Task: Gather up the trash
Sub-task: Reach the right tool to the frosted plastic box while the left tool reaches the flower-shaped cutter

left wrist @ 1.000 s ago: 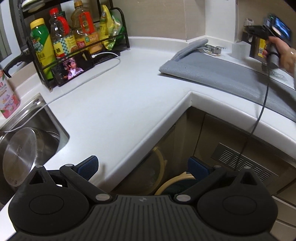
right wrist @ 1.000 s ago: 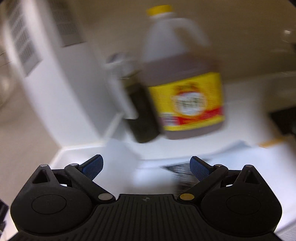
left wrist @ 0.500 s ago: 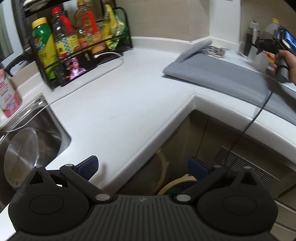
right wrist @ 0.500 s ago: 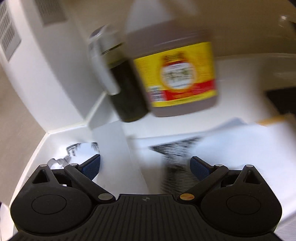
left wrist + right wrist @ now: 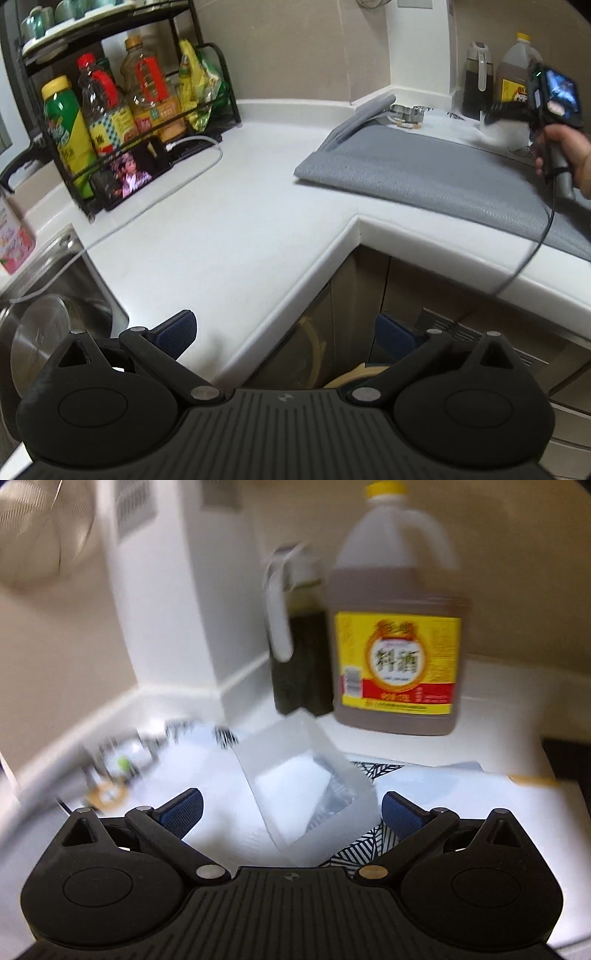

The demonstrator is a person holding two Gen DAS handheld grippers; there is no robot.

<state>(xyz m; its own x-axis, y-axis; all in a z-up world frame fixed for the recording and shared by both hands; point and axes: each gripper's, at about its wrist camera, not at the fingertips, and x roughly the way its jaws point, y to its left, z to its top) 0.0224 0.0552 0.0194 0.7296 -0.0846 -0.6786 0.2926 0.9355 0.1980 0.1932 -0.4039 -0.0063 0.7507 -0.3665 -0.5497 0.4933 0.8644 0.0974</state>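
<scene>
Right wrist view: your right tongs (image 5: 291,808) stand wide open, and the translucent plastic box (image 5: 306,775) sits between the blue pads, touching neither as far as the blur lets you tell. The box is a thin-walled, frosted, square-cornered container, tipped so its open mouth faces you and slightly right; its long axis runs from the tongs away toward the bottles. It rests on a white cloth with black leaf print (image 5: 369,775) spread on the white surface (image 5: 498,686). Just behind it stand a dark glass cruet with a white handle (image 5: 295,646) and a large plastic cooking-wine jug (image 5: 397,635) with a yellow cap and yellow-red label.

In the left wrist view, your left tongs (image 5: 284,332) are open and empty, hanging over the surface's edge (image 5: 295,288). The ribbed grey mat (image 5: 424,173) lies well ahead.
</scene>
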